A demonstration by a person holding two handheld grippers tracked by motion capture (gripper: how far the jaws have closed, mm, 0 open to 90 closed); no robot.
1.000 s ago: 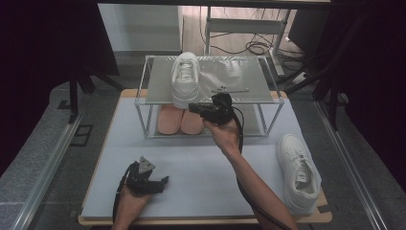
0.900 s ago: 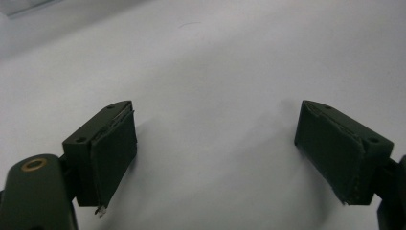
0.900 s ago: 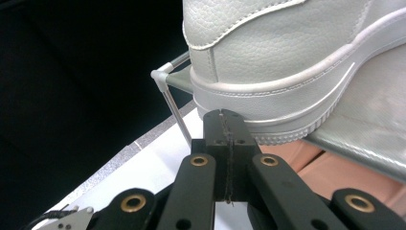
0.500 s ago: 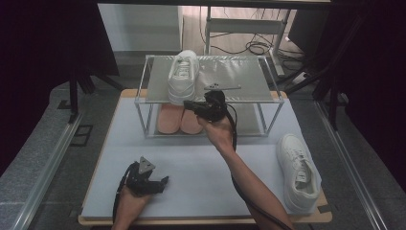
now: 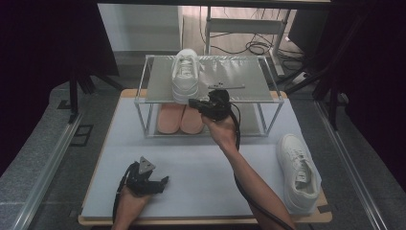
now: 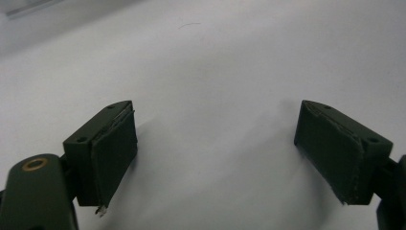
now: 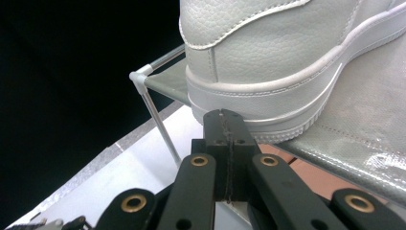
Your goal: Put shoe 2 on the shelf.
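The left gripper (image 5: 160,182) rests low on the white table mat (image 5: 201,167) near the person's edge, its jaws spread wide with nothing between them, the left gripper view confirming bare mat between the two pads; it poses little risk where it lies, though it is too far from the rack to steady anything. Further right, the white shoe on the rack (image 5: 184,76) stands on the upper shelf of the metal-framed shoe rack (image 5: 249,76), its heel at the front edge, above a pair of pink insoles or slippers (image 5: 179,120) on the lower level. The right gripper (image 5: 194,102) is held at that heel, its jaws pressed together with nothing pinched, and in the right gripper view the shut tips (image 7: 225,120) sit against or just beside the shoe's sole rim (image 7: 268,105); contact cannot be confirmed. The chief hazard appears to be a push delivered off-centre: the shoe could pivot on the slick shelf fabric, or slide toward the left front corner post (image 7: 139,76) and tip off. A shut tip offers no grip, so a slip under the overhanging heel is possible. At the far right, a second white shoe (image 5: 299,172) lies on the mat close to the table's edge, where the trailing cable or forearm could nudge it off.
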